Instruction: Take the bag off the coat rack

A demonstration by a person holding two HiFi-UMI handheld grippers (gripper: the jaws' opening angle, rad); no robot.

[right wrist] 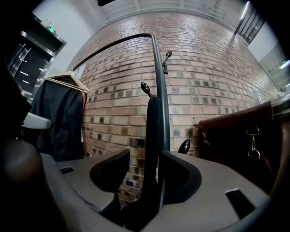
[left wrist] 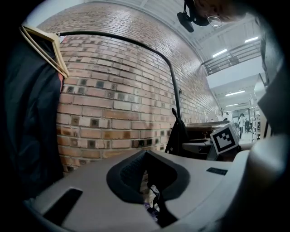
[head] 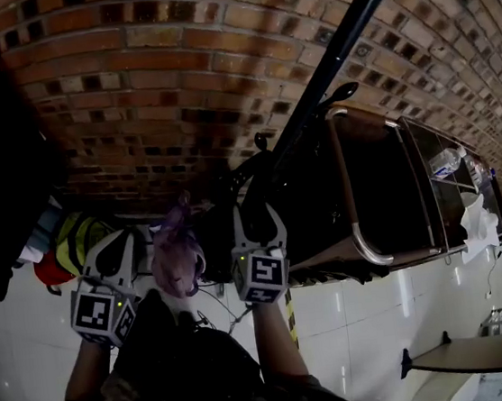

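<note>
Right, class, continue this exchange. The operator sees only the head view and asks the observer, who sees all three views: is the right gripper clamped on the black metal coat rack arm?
Observer: No. The right gripper view shows the right gripper open; the black metal coat rack arm stands between its jaws, with a gap on one side.
Operator: And the other one?
Observer: The left gripper view shows the left gripper nearly closed, seemingly pinching the purple fabric bag low between its jaws.

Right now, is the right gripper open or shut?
Open: the right gripper has its jaws apart around a black peg, with a gap on the peg's left.
</note>
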